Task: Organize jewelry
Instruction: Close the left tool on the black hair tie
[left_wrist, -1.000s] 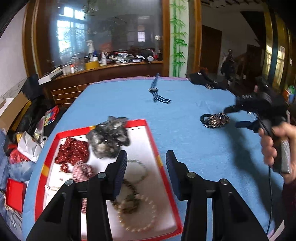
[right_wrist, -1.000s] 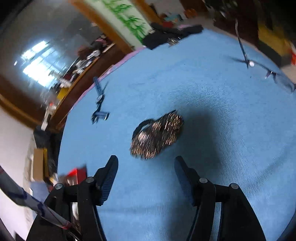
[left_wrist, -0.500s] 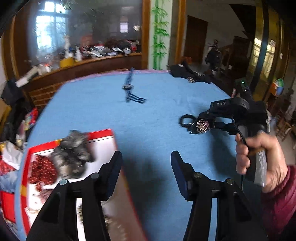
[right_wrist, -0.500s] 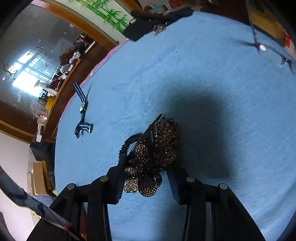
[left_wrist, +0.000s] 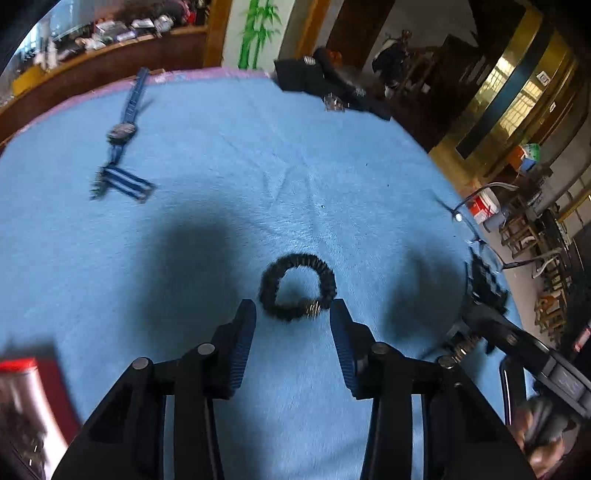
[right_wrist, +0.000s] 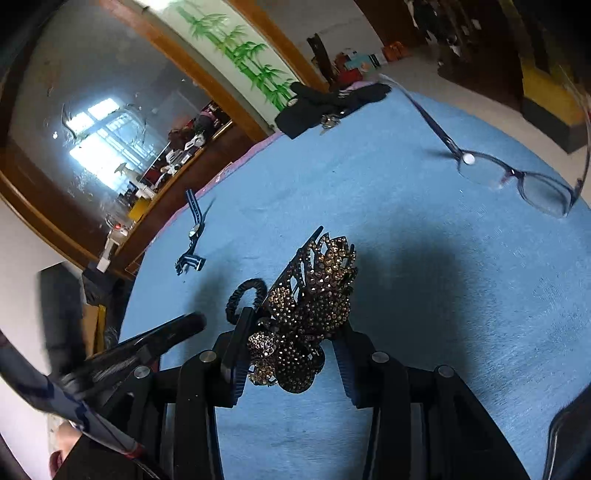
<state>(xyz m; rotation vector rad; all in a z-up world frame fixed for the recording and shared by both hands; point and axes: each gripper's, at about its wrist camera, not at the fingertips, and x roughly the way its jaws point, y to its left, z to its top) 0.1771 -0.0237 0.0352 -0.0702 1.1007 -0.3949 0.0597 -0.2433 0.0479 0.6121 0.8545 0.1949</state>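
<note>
My right gripper (right_wrist: 291, 332) is shut on a brown rhinestone hair clip (right_wrist: 310, 306) and holds it above the blue tablecloth. A black hair tie (left_wrist: 297, 286) lies on the cloth just ahead of my open, empty left gripper (left_wrist: 291, 314); it also shows in the right wrist view (right_wrist: 243, 297) behind the clip. A blue striped watch (left_wrist: 122, 147) lies at the far left; it also shows in the right wrist view (right_wrist: 194, 236). The red-rimmed tray (left_wrist: 22, 398) is at the bottom left edge, blurred.
Eyeglasses (right_wrist: 517, 177) rest on the cloth at the right; they also show in the left wrist view (left_wrist: 476, 225). A black cloth with keys (left_wrist: 325, 88) lies at the table's far edge. The round table drops off at the right. The right gripper's body (left_wrist: 517, 354) is at lower right.
My right gripper closed on the rhinestone clip and lifted it off the hair tie. My left gripper swung right, away from the tray, up to the black hair tie.
</note>
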